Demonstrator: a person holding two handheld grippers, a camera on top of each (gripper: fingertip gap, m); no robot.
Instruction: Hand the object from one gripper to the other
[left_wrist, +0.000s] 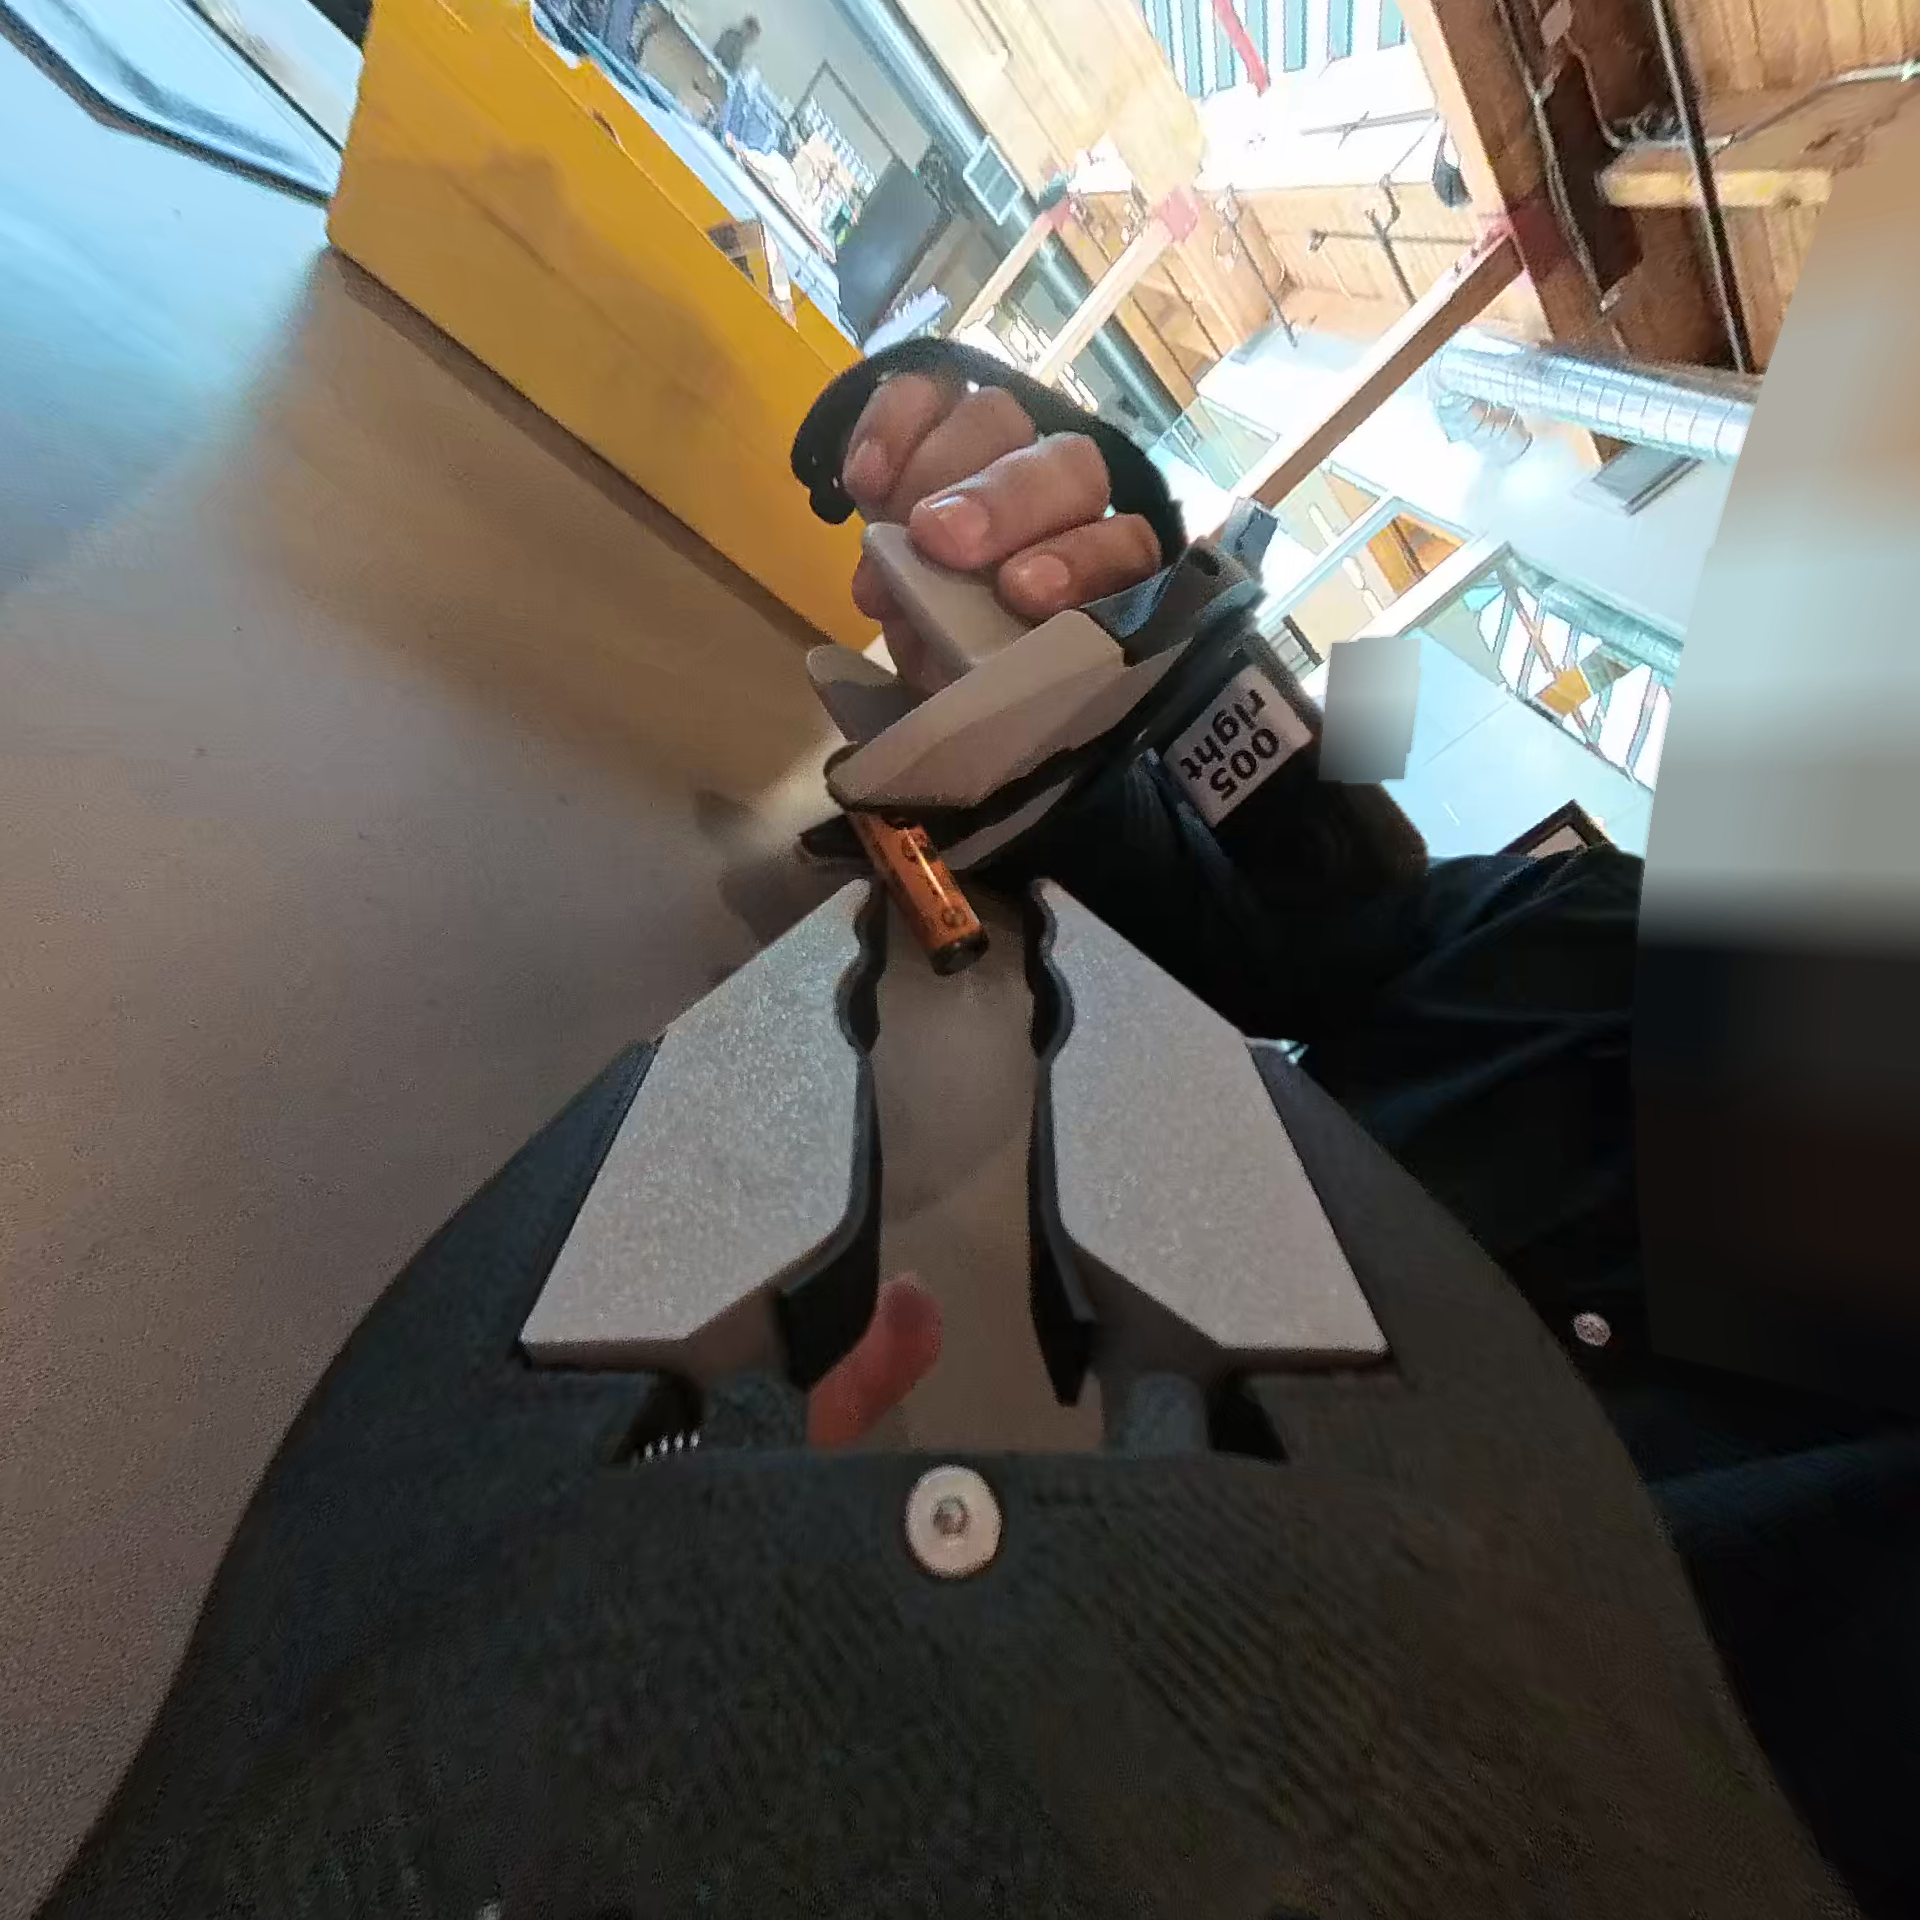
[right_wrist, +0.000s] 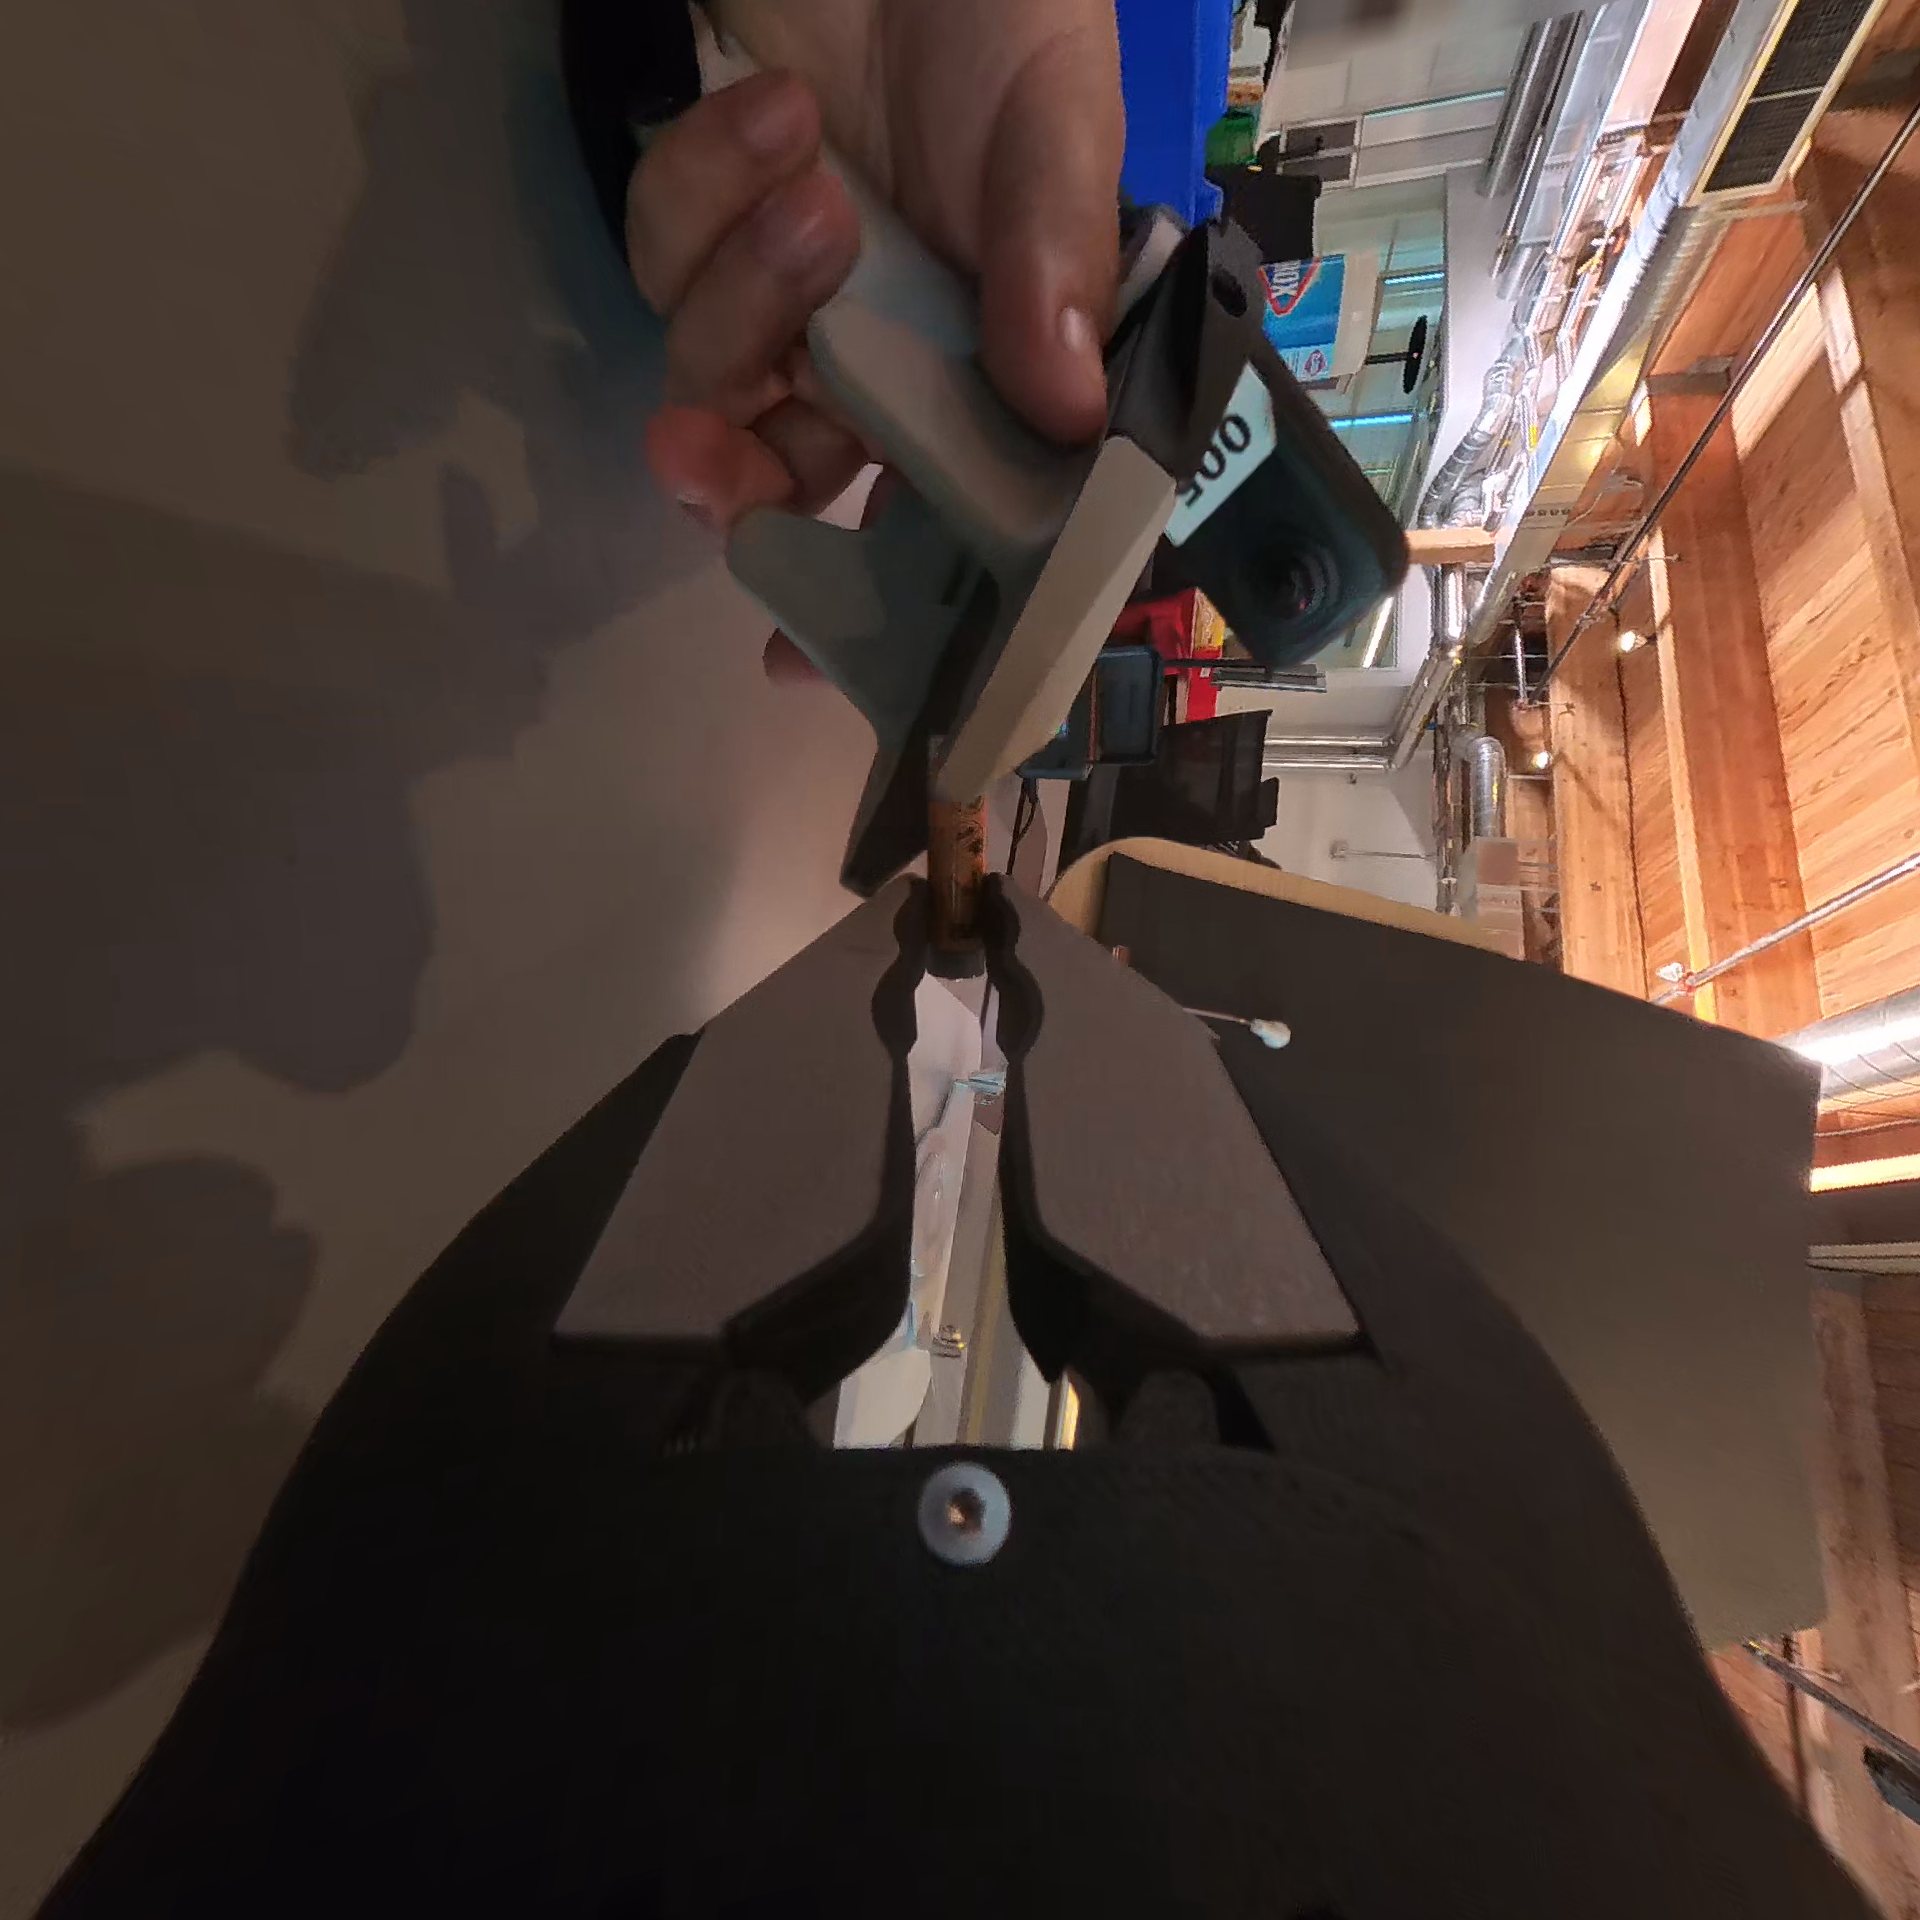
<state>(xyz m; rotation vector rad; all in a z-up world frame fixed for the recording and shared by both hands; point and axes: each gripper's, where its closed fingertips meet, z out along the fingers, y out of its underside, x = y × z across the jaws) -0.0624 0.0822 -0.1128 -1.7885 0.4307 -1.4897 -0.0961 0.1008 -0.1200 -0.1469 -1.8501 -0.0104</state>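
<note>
A small orange and black battery (left_wrist: 928, 896) is pinched by my right gripper (left_wrist: 883, 823), which a hand holds just beyond my left fingertips. The battery's black end pokes into the gap of my left gripper (left_wrist: 954, 896). The left jaws stand apart on either side of it, not touching. In the right wrist view my right gripper (right_wrist: 956, 902) is shut on the battery (right_wrist: 956, 857), which stands upright. The left gripper (right_wrist: 920, 831) comes down over the battery's far end, which is hidden there.
A tan tabletop (left_wrist: 312, 727) lies below both grippers, with a yellow box (left_wrist: 582, 239) at its far side. A dark panel with a pale edge (right_wrist: 1455, 1091) stands to the right in the right wrist view. A dark sleeve (left_wrist: 1299, 935) fills the right. Only a small space, under 4 cm, lies between the two pairs of fingers.
</note>
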